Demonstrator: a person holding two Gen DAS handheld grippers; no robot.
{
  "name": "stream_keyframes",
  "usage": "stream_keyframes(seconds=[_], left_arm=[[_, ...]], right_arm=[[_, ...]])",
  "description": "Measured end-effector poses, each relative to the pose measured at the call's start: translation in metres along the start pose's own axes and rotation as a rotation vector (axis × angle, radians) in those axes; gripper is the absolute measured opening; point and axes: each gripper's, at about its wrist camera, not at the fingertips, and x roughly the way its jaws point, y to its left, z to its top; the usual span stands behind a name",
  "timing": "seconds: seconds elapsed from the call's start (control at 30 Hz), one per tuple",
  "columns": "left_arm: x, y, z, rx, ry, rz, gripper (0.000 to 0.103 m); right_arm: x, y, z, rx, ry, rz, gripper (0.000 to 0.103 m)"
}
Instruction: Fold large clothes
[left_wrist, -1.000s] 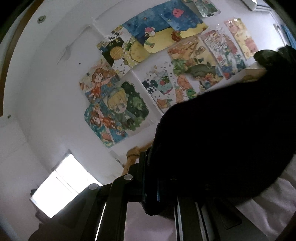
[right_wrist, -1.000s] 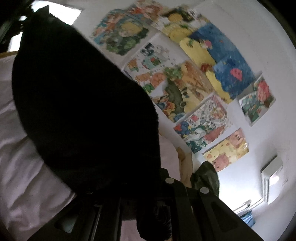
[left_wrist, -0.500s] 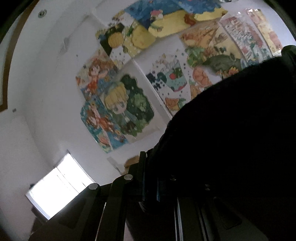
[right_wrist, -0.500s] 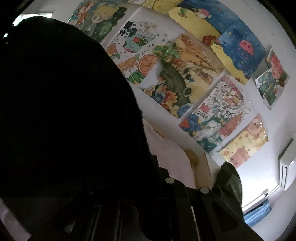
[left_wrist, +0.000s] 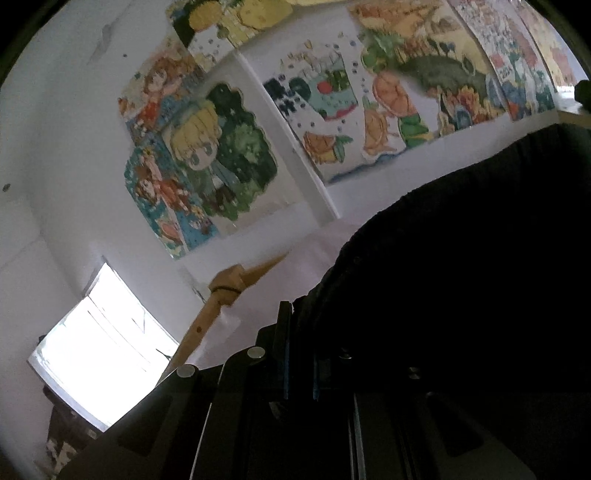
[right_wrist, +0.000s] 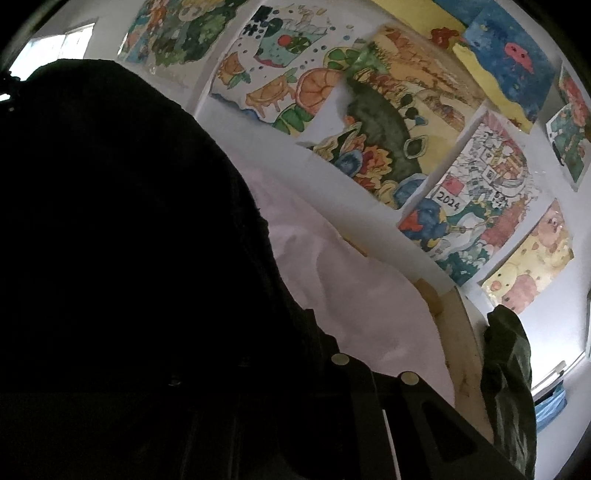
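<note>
A: Starting at the left of the left wrist view, a bright window (left_wrist: 99, 347) is seen low on the white wall (left_wrist: 66, 147), with a wooden bed post (left_wrist: 221, 291) beside it. What is shown further right?

B: Painted pictures (left_wrist: 207, 162) are fixed across the wall, and the black garment (left_wrist: 461, 266) is spread over the right half, above the pale pink bedding (left_wrist: 310, 254). The left gripper (left_wrist: 299, 354) is closed on the garment's edge, with the cloth bunched between its near-touching fingers.

A: And in the right wrist view?

B: The black garment (right_wrist: 129, 240) is seen filling the left side, draped over the right gripper (right_wrist: 295, 354). Its fingers are buried in the dark cloth, so its opening cannot be told. The pink bedding (right_wrist: 351, 295) is shown in the middle, bounded by a wooden bed frame (right_wrist: 458, 343). A dark green cloth (right_wrist: 509, 369) is hung over that frame at the far right, below more paintings (right_wrist: 388, 122).
</note>
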Motion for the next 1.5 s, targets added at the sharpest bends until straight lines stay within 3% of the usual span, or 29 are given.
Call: stream_keyframes(seconds=[0.2, 0.4, 0.47, 0.53, 0.6, 0.63, 0.67, 0.7, 0.77, 0.83, 1.0, 1.1, 1.23, 1.3, 1.4, 1.5], left_arm=[[0.020, -0.005, -0.001, 0.007, 0.058, -0.032, 0.007], [0.030, -0.004, -0.006, -0.036, 0.101, -0.075, 0.008], [0.029, 0.000, -0.005, -0.069, 0.112, -0.093, 0.009], [0.027, 0.003, -0.003, -0.097, 0.121, -0.106, 0.010], [0.024, 0.004, -0.002, -0.116, 0.128, -0.109, 0.012], [0.023, 0.006, -0.001, -0.134, 0.134, -0.118, 0.015], [0.022, 0.008, 0.000, -0.149, 0.135, -0.126, 0.025], [0.021, 0.010, 0.001, -0.164, 0.134, -0.125, 0.034], [0.017, 0.018, 0.002, -0.218, 0.131, -0.097, 0.071], [0.012, 0.028, 0.002, -0.278, 0.120, -0.102, 0.082], [-0.006, 0.041, 0.004, -0.344, 0.110, -0.141, 0.083], [-0.030, 0.042, 0.004, -0.366, 0.038, -0.214, 0.084], [-0.068, 0.030, -0.001, -0.351, -0.073, -0.340, 0.096], [-0.083, 0.016, -0.004, -0.302, -0.108, -0.411, 0.096], [-0.095, -0.010, -0.006, -0.220, -0.121, -0.503, 0.096], [-0.094, -0.035, -0.005, -0.154, -0.102, -0.528, 0.097]], right_arm=[[0.016, 0.003, -0.001, -0.015, 0.001, 0.013, 0.011], [0.027, 0.009, -0.006, -0.024, 0.008, 0.015, 0.020], [0.030, 0.009, -0.010, -0.003, 0.006, -0.008, 0.032], [0.030, 0.007, -0.012, 0.018, 0.004, -0.010, 0.036], [0.030, 0.003, -0.013, 0.041, 0.001, -0.027, 0.047], [0.030, -0.001, -0.014, 0.059, -0.002, -0.046, 0.059], [0.030, -0.007, -0.015, 0.094, -0.002, -0.054, 0.068], [0.031, -0.012, -0.016, 0.118, 0.005, -0.053, 0.072], [0.035, -0.023, -0.021, 0.184, 0.033, -0.032, 0.077], [0.035, -0.030, -0.026, 0.232, 0.046, -0.020, 0.077], [0.011, -0.040, -0.029, 0.314, -0.020, -0.011, 0.084], [-0.019, -0.042, -0.029, 0.361, -0.111, 0.043, 0.096], [-0.054, -0.035, -0.029, 0.368, -0.213, 0.168, 0.100], [-0.062, -0.027, -0.027, 0.343, -0.243, 0.245, 0.101], [-0.065, -0.007, -0.025, 0.305, -0.245, 0.337, 0.101], [-0.052, 0.011, -0.021, 0.290, -0.215, 0.382, 0.101]])
